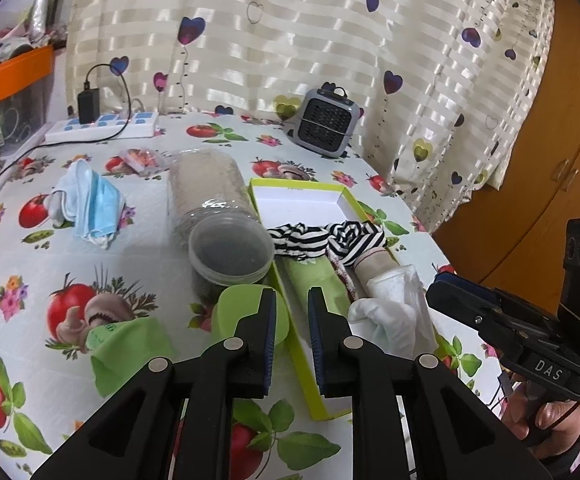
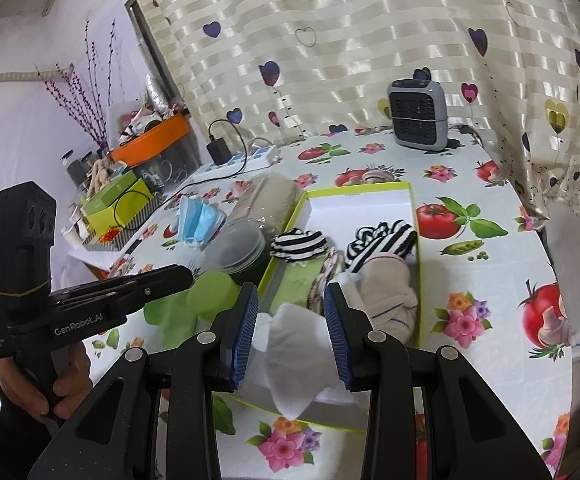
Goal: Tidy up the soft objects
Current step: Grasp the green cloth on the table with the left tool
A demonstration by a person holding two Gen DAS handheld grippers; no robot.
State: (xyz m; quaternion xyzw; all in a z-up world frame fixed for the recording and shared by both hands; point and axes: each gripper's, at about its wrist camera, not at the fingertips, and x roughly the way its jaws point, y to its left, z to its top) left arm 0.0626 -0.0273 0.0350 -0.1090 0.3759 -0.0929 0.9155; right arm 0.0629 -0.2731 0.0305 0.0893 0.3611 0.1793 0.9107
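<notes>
A lime-edged white box (image 1: 302, 196) (image 2: 360, 196) lies on the table. In it are striped black-and-white cloth (image 1: 330, 240) (image 2: 382, 242), a beige sock (image 2: 386, 296), a green cloth (image 1: 318, 280) and a white cloth (image 1: 394, 316) (image 2: 302, 344). My left gripper (image 1: 292, 340) is open and empty over the box's near left wall. My right gripper (image 2: 290, 332) is open, its jaws on either side of the white cloth and above it. A blue face mask (image 1: 90, 204) (image 2: 200, 220) lies left of the box. A green cloth (image 1: 130, 352) lies at the near left.
A clear jar (image 1: 214, 216) lies on its side against the box. A green cup (image 1: 246, 316) stands near it. A grey heater (image 1: 326, 122), a power strip (image 1: 102, 126) and an orange bin (image 2: 150, 142) stand at the back. The table edge is at the right.
</notes>
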